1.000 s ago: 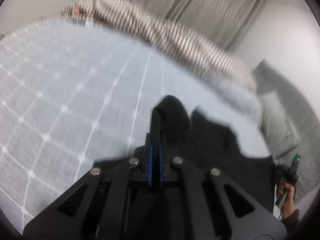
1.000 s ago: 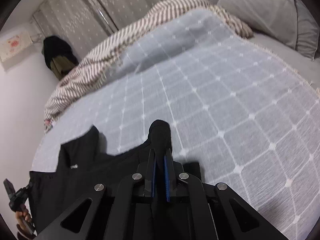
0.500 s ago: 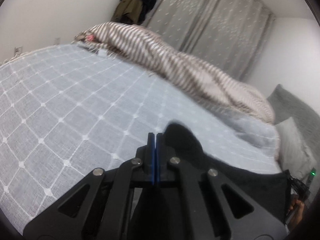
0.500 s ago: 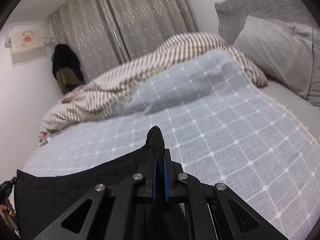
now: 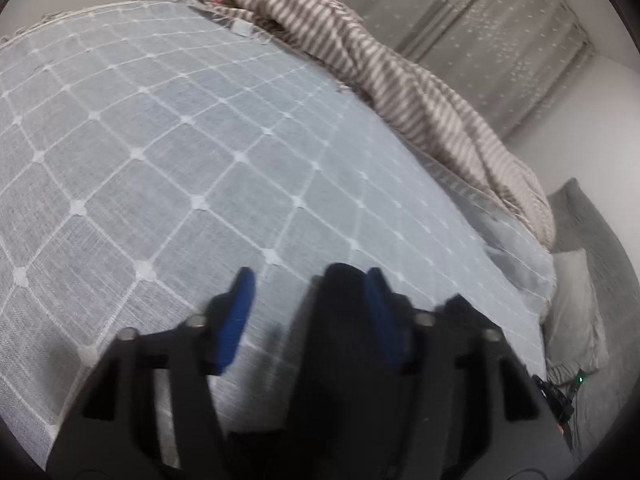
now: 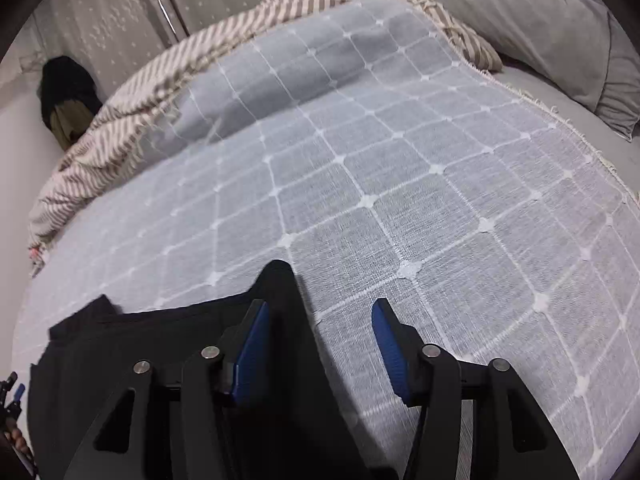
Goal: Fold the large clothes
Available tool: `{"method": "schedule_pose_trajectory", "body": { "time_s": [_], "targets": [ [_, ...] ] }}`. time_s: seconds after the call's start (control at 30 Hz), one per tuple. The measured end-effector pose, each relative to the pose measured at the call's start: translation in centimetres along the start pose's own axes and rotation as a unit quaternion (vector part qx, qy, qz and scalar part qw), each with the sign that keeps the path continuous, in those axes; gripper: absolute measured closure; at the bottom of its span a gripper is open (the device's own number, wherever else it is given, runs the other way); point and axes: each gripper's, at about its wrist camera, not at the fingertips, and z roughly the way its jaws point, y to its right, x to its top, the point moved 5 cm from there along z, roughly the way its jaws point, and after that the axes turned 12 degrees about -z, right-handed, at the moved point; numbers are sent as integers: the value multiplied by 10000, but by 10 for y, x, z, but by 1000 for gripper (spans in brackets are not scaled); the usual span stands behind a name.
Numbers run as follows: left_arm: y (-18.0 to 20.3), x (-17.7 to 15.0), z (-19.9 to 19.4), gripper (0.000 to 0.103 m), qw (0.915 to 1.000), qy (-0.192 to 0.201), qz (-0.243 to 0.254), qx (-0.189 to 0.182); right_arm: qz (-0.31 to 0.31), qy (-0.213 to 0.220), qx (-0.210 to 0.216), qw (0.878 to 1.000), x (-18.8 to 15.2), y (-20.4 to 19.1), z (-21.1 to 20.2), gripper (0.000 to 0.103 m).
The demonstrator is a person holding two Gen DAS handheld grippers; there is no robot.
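Observation:
A large black garment (image 6: pixel 132 344) lies spread on the light blue checked bedspread (image 6: pixel 380 168). In the right wrist view my right gripper (image 6: pixel 318 312) is open, its blue pads apart, with a corner of the garment lying between them by the left pad. In the left wrist view my left gripper (image 5: pixel 308 292) is open too, and a corner of the black garment (image 5: pixel 340 320) lies against its right pad. Both grippers hover just above the bedspread (image 5: pixel 180 152).
A brown striped blanket (image 5: pixel 420 92) is bunched along the far edge of the bed; it also shows in the right wrist view (image 6: pixel 132 120). Grey pillows (image 6: pixel 540 24) lie at the right. Grey curtains (image 5: pixel 500 20) hang behind. Dark clothes (image 6: pixel 66 100) hang by the wall.
Both grippers have opened and let go of the garment corners they held shut. The garment has dropped onto the bedspread and both cameras have tilted down toward the bed.

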Motion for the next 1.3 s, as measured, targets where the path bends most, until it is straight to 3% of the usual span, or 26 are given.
{"method": "schedule_pose_trajectory", "body": {
  "time_s": [0.07, 0.17, 0.2, 0.23, 0.27, 0.33, 0.37, 0.43, 0.53, 0.67, 0.7, 0.77, 0.87, 1.0, 1.1, 1.2, 1.3],
  "targets": [
    [9, -9, 7, 37, 9991, -371, 179, -45, -16, 116, 139, 9998, -2, -3, -15, 35],
    [14, -31, 36, 37, 9915, -1160, 416, 412, -114, 67, 305, 9994, -6, -10, -21, 34],
    [14, -36, 44, 39, 9891, -1311, 405, 528, -122, -6, 387, 9992, -9, -12, -19, 34],
    [13, -39, 49, 53, 9885, -1360, 341, 570, -95, -99, 463, 9988, -11, -13, -16, 34],
    [13, -41, 52, 73, 9894, -1337, 240, 519, -63, -153, 501, 9986, -12, -13, -14, 34],
    [19, -41, 48, 96, 9932, -1087, 151, 393, 17, -222, 386, 9990, -14, -11, -11, 34],
    [21, -42, 44, 96, 9947, -897, 262, 435, 39, -180, 311, 9993, -17, -12, -14, 34],
    [25, -43, 42, 96, 9885, -383, 814, 1217, 51, -9, 379, 9993, -18, -16, -19, 34],
    [16, -55, 63, 92, 9750, -611, 1036, 1866, -110, 31, 275, 9996, -23, -23, -23, 34],
    [36, -57, 35, 82, 9704, -55, 1231, 2079, -382, 149, -56, 9991, -28, -36, -45, 34],
    [44, -61, 23, 77, 9716, 66, 1292, 1982, -471, 274, -61, 9985, -30, -44, -56, 34],
    [61, -77, 2, 50, 9769, 190, 1351, 1642, -740, 457, -19, 9962, -36, -67, -76, 34],
    [92, -122, -20, 33, 9835, 187, 1503, 993, -1083, 584, 194, 9922, -52, -114, -96, 31],
    [114, -189, -23, 26, 9819, -251, 1817, 471, -1549, 514, 810, 9833, -90, -184, -108, 30],
    [100, -217, -16, 25, 9779, -406, 1951, 634, -1958, 376, 864, 9761, -120, -212, -105, 30],
    [73, -217, -18, 25, 9766, -232, 1965, 846, -1713, 11, 718, 9826, -144, -189, -94, 30],
    [45, -204, -36, 25, 9794, -85, 1748, 1006, -1196, 72, 483, 9916, -150, -142, -96, 30]
  ]
}}
